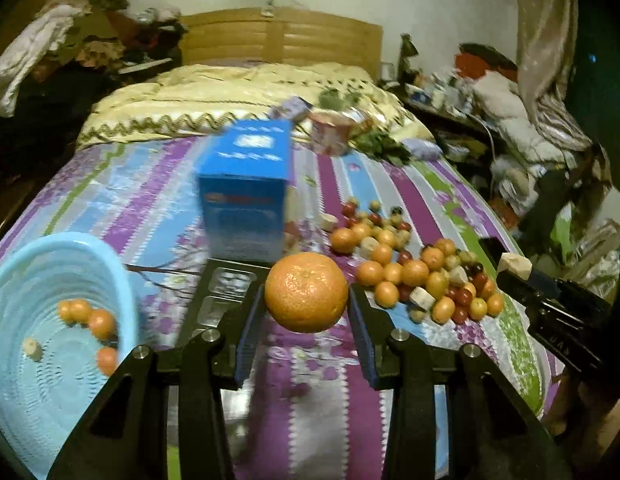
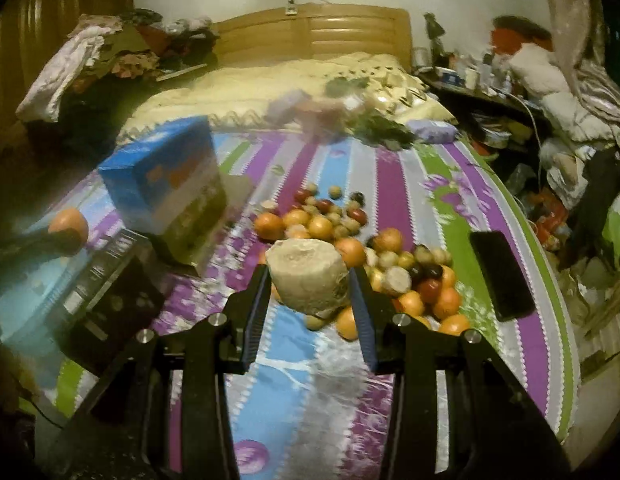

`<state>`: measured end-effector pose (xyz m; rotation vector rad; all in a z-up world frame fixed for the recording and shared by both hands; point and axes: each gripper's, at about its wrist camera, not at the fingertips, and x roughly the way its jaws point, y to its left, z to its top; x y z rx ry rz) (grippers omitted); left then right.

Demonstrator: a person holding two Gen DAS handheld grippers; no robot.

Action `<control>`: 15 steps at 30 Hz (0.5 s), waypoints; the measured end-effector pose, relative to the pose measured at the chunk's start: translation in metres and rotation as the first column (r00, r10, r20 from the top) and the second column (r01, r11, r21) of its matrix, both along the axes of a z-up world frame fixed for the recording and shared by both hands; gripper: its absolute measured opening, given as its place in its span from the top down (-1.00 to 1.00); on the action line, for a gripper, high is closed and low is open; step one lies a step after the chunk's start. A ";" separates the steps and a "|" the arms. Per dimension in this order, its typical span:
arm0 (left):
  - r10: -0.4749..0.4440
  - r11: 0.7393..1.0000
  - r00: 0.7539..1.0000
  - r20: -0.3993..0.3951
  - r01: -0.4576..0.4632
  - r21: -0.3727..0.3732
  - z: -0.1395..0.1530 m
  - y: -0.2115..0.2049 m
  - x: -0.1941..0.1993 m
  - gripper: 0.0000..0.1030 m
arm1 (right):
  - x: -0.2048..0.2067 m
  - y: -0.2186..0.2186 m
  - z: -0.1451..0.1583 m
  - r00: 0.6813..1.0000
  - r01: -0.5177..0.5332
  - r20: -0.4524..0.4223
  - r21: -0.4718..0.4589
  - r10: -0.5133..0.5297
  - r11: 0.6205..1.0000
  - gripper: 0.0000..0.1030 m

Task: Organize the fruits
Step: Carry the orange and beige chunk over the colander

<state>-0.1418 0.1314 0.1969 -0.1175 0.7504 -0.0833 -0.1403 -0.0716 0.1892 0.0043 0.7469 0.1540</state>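
Observation:
My left gripper (image 1: 308, 293) is shut on a large orange (image 1: 306, 292), held above the striped bedsheet. To its left a light blue basket (image 1: 38, 264) holds three small oranges (image 1: 100, 322) and a pale chunk (image 1: 32, 349). My right gripper (image 2: 310, 276) is shut on a pale beige cut chunk (image 2: 308, 280), held over the fruit pile (image 2: 349, 232). The pile (image 1: 413, 272) mixes small oranges, red and green round fruits and more pale chunks. In the left wrist view the right gripper (image 1: 521, 276) shows at the right edge with its chunk (image 1: 515, 265).
A blue carton (image 1: 246, 192) stands on the bed behind a black compartment tray (image 1: 230, 280). A dark phone (image 2: 501, 276) lies right of the pile. A pink tub (image 1: 329, 134), leafy greens and packets lie farther back. Clutter lines both sides of the bed.

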 end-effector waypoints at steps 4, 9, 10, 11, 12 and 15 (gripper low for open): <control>0.063 0.998 0.998 0.015 -0.063 -0.012 0.013 0.035 -0.011 0.17 | 0.006 0.029 0.015 0.999 -0.043 0.012 0.013 0.043 0.999 0.21; 0.138 0.990 0.990 0.028 -0.137 -0.028 0.024 0.082 -0.027 0.17 | 0.013 0.076 0.034 0.992 -0.122 0.030 0.024 0.121 0.992 0.21; 0.154 0.988 0.988 0.029 -0.153 -0.030 0.025 0.091 -0.030 0.17 | 0.014 0.085 0.036 0.990 -0.139 0.030 0.029 0.138 0.990 0.21; 0.167 0.986 0.986 0.030 -0.166 -0.033 0.027 0.099 -0.033 0.17 | 0.015 0.094 0.038 0.988 -0.154 0.030 0.033 0.153 0.987 0.21; 0.185 0.982 0.982 0.032 -0.184 -0.038 0.028 0.110 -0.036 0.17 | 0.015 0.102 0.039 0.985 -0.168 0.031 0.034 0.167 0.985 0.21; 0.235 0.971 0.971 0.041 -0.233 -0.047 0.032 0.139 -0.047 0.17 | 0.018 0.134 0.045 0.975 -0.223 0.030 0.047 0.222 0.974 0.21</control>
